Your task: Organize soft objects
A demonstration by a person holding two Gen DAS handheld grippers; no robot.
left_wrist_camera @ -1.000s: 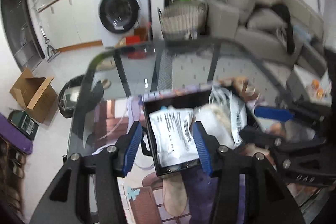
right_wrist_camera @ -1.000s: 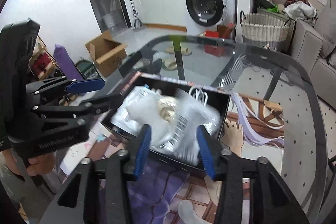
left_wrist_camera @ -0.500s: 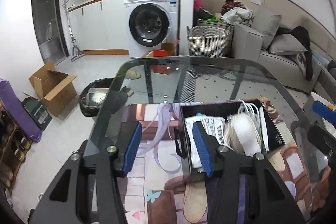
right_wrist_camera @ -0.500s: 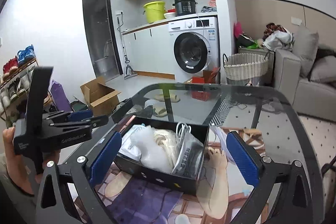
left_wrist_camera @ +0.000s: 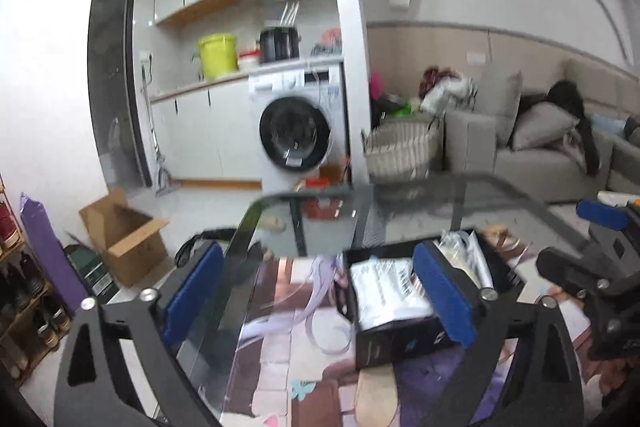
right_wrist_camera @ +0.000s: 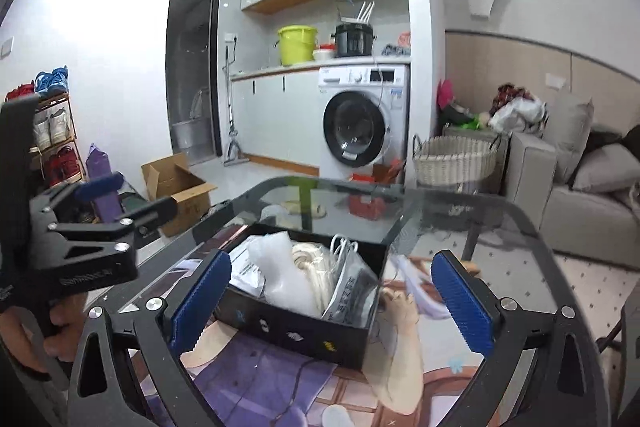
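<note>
The right hand-held gripper [right_wrist_camera: 328,303], its blue-padded jaws spread wide and holding nothing, hangs just short of the near wall of a black open-topped rectangular box [right_wrist_camera: 304,335] on a dark glass-topped table [right_wrist_camera: 460,203]; the jaws have just been opening, and the box's near wall shows in the gap between them, touched by neither pad. The left hand-held gripper [left_wrist_camera: 316,301], likewise released with jaws that have just been opening, points past the box's left end, so the box lies ahead and to its right, with only a printed cartoon mat [left_wrist_camera: 280,307] in its gap. Packed inside the box are the soft things: a white crinkled plastic bag [right_wrist_camera: 280,275], a coil of cream rope [right_wrist_camera: 316,275], white cable [right_wrist_camera: 344,247] and a printed plastic packet [right_wrist_camera: 352,291]. The box's long axis runs left to right across the right wrist view, slanting away to the right. By this look the right hand is the nearer and squarer to the box; the sorting appears close to done.
</note>
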